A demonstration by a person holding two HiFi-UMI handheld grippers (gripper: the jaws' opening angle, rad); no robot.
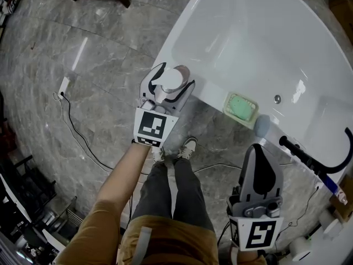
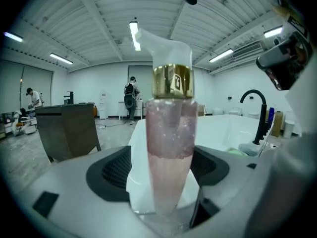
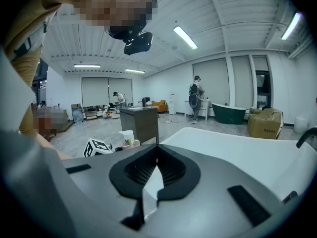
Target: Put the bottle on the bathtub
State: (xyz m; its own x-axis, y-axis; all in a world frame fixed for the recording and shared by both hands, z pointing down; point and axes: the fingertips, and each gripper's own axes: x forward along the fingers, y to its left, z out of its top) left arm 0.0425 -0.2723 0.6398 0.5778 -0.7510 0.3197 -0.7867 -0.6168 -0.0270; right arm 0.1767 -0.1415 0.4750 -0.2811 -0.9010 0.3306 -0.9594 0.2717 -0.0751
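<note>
The bottle (image 1: 172, 79) is clear with pinkish liquid, a gold collar and a white cap. It stands upright at the near left edge of the white bathtub (image 1: 248, 37). My left gripper (image 1: 175, 75) is open around it. In the left gripper view the bottle (image 2: 171, 148) fills the middle, and white tub rim shows between it and each pad (image 2: 116, 167). My right gripper (image 1: 258, 148) hangs lower right over the floor, shut and empty. In the right gripper view its jaws (image 3: 156, 152) meet at the tips, and the bottle (image 3: 126, 138) shows small on the left.
A green soap dish (image 1: 240, 106) and a grey-blue round thing (image 1: 262, 125) sit on the tub's near rim. A black faucet (image 1: 309, 159) stands at the right. On the marble floor lie a cable and socket (image 1: 65, 84). The person's shoes (image 1: 174, 150) are below the tub.
</note>
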